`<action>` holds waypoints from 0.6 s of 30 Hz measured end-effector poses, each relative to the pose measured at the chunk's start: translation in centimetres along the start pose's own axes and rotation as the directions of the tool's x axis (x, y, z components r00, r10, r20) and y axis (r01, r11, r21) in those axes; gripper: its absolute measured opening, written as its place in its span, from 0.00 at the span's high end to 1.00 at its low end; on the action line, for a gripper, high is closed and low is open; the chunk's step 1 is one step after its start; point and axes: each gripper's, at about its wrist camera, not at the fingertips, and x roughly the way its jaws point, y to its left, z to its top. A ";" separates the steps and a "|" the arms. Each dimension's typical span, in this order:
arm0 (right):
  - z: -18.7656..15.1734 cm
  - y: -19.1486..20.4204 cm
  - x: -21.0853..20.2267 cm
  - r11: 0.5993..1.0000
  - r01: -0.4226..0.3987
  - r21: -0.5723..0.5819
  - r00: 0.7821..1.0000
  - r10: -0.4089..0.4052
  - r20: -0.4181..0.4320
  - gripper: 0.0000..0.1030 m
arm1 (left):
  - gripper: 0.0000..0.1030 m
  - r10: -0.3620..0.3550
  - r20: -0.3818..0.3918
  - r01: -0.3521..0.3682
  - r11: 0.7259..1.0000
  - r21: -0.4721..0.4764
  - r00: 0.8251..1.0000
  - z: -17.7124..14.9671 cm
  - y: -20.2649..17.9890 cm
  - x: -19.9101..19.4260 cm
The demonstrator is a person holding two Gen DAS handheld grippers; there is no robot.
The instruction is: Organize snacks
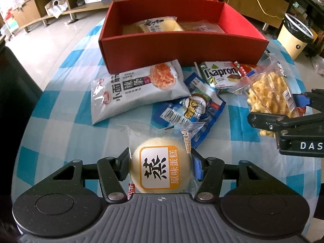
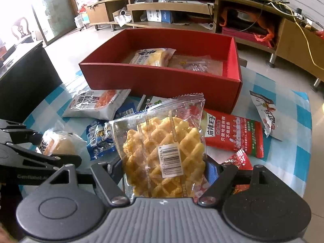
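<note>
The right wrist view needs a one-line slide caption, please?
Right gripper grips a bagged waffle snack before the red box.

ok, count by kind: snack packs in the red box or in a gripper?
Steamed cake pack: 1, in the left gripper
Waffle pack: 1, in the right gripper
Yellow cake pack: 1, in the red box
Pale clear pack: 1, in the red box
Total: 4

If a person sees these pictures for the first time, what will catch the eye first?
Probably the big red box at the back of the checked table, with some packets already inside. Next come the two held snacks: a round steamed cake in the left gripper and a bag of yellow waffle crisps in the right gripper.
</note>
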 end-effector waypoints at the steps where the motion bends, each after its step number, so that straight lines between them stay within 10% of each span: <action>1: 0.1 0.0 0.0 1.000 0.000 0.002 1.000 0.000 0.000 0.27 | 0.36 0.001 0.003 -0.001 1.000 0.003 1.000 0.0 -0.1 -0.1; 18: 1.5 -1.4 0.0 1.000 -0.002 0.027 1.000 0.001 0.030 0.27 | 0.36 0.030 0.061 -0.031 0.999 0.020 0.998 1.2 -0.2 -0.4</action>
